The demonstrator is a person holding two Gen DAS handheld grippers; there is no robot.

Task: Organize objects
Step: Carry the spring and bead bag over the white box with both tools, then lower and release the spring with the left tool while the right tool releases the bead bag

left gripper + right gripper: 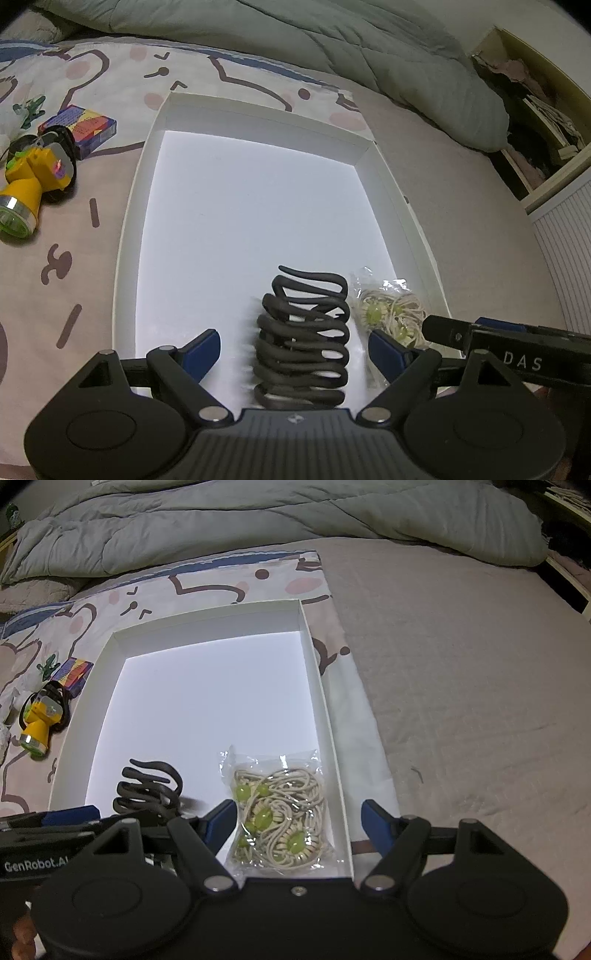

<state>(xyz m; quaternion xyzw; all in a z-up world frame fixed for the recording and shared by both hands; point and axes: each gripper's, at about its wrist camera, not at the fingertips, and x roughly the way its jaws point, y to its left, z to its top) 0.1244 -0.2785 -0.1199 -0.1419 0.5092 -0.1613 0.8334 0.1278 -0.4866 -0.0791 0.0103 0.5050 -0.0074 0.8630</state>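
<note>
Left wrist view: left gripper (294, 345) stands spread, pads clear of the black coiled item (304, 339) lying between them on the floor of the white box (258, 122); released, not gripped. Right gripper (299, 821) likewise stands spread, straddling the box's right wall above the bagged cords with green beads (280, 812), touching nothing. Judged risk: on withdrawal, a blue finger could catch a coil or the bag's loose plastic and drag it out, or nudge the light box askew. Farther off, the yellow flashlight (26, 192), colourful small box (86, 129) and green clip (31, 110) lie outside on the patterned sheet (110, 81), crowded together; reaching for one may displace the others.
</note>
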